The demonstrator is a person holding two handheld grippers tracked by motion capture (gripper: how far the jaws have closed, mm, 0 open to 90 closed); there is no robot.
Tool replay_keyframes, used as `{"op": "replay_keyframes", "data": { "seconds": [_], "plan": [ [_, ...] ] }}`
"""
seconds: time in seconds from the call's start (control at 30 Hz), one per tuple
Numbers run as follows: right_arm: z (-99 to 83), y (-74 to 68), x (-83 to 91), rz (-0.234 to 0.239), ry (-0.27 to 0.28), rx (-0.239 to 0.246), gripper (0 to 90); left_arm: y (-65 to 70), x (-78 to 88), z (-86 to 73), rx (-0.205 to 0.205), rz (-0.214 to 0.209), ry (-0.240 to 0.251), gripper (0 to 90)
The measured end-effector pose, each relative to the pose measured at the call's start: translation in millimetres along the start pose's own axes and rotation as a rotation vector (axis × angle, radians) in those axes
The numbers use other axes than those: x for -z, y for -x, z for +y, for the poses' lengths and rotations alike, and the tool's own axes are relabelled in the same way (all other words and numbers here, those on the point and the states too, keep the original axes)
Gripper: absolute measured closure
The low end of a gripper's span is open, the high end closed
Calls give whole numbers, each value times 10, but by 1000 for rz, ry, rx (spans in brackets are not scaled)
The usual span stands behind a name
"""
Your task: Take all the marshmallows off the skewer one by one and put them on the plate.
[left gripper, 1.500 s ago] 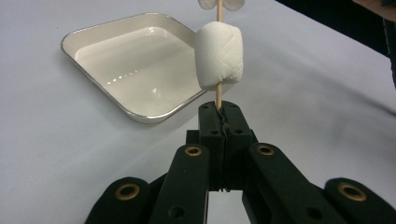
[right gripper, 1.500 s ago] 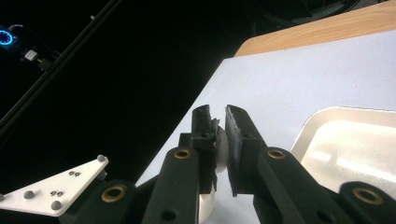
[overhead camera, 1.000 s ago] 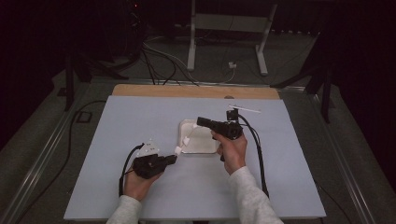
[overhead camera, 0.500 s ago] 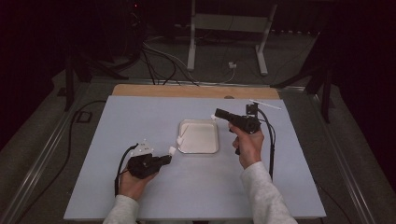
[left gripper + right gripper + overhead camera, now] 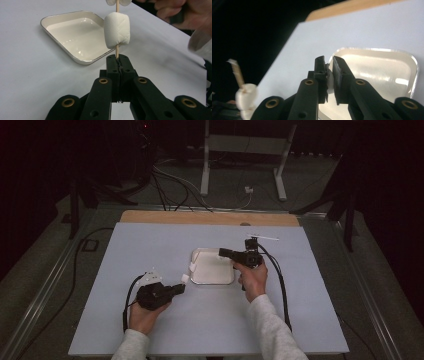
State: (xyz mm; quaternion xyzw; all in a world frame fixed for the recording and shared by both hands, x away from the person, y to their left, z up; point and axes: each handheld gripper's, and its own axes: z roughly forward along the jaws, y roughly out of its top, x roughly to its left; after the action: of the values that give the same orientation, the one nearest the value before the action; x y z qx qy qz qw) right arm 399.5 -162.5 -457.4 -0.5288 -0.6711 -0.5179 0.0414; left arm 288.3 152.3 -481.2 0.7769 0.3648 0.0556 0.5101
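Left tool (image 5: 117, 62) pressed tight on skewer (image 5: 116, 51); marshmallow (image 5: 117, 30) threaded just above tips, second one above it, cut by frame edge. Skewer angled toward tray (image 5: 212, 266), likely to present it to other hand. Right tool (image 5: 329, 65) over tray, jaws slightly apart with small white bit (image 5: 329, 77) between, likely marshmallow; contact unclear. Tray mid-worktop (image 5: 150, 245), looks empty.
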Motion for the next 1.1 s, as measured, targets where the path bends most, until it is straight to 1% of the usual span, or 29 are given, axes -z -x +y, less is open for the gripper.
{"op": "replay_keyframes", "data": {
  "seconds": [0.07,0.13,0.17,0.23,0.33,0.5,0.6,0.7,0.83,0.87,0.93,1.1],
  "plan": [
    [-33,24,-53,-12,-13,-7,794,0,-6,-2,4,1,-3,900],
    [-58,51,-84,-10,-20,-23,755,-3,-16,-4,3,-1,-3,900],
    [-69,61,-100,-11,-28,-28,705,-2,-21,-4,4,0,-3,900],
    [-78,68,-115,-19,-37,-28,641,-1,-33,-6,8,-3,-6,900],
    [-82,77,-123,-31,-35,-35,550,1,-52,-8,9,-4,-13,900],
    [-86,87,-133,-47,-48,-48,426,-1,-96,-17,10,-5,-23,900],
    [-94,103,-141,-50,-57,-59,381,0,-126,-23,9,-6,-35,900],
    [-98,99,-145,-57,-50,-61,287,-7,-156,-34,14,-6,-44,900],
    [-95,76,-140,-66,-38,-67,211,-15,-205,-49,18,-8,-60,900],
    [-94,72,-137,-74,-36,-66,200,-14,-214,-51,18,-10,-61,900],
    [-94,75,-137,-74,-38,-68,172,-8,-237,-55,19,-13,-67,900],
    [-97,73,-135,-83,-40,-65,149,0,-280,-61,16,-18,-81,900]
  ]
}}
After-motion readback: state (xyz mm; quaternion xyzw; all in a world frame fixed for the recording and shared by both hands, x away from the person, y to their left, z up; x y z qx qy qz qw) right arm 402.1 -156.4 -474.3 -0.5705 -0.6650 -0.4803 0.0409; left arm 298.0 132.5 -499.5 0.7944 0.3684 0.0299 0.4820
